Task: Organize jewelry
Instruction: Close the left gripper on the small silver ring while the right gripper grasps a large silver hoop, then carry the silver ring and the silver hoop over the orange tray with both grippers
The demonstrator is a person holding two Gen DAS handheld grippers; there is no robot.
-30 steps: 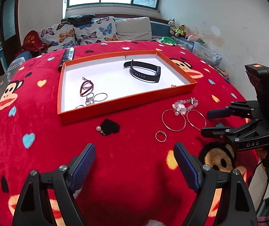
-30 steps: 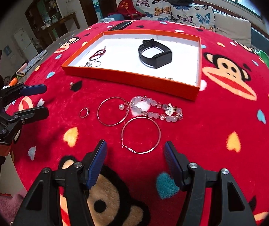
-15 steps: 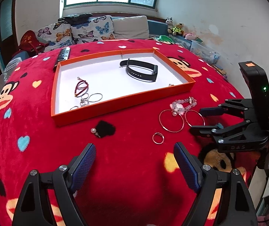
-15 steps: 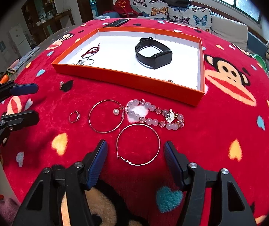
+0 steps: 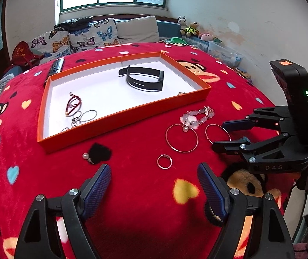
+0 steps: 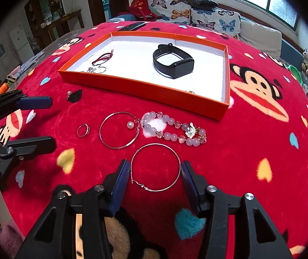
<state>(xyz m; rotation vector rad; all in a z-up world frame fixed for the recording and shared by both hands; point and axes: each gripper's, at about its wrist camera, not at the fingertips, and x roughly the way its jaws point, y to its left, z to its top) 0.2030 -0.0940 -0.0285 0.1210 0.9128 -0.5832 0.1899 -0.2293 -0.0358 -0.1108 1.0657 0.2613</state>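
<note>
Two hoops lie on the blanket (image 6: 250, 142). Right gripper (image 6: 155, 170) straddles the near hoop (image 6: 155, 168), jaws closing, pads not yet pressing. Left gripper (image 5: 154, 183) gapes wide, closing slightly, empty; ring (image 5: 164, 161) at its 12 o'clock. Tray (image 6: 145, 87) beyond.

Silver hoop (image 6: 155, 168) flat on blanket (clasp toward camera)

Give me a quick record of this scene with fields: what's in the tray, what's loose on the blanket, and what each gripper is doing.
tray: orange tray on the red blanket
in tray: black smart band, red cord bracelet, small silver rings
loose on blanket: two hoop earrings, bead bracelet, small ring, pearl stud
right gripper: jaws closing around the nearer hoop, not yet gripping
left gripper: open, holding nothing
</note>
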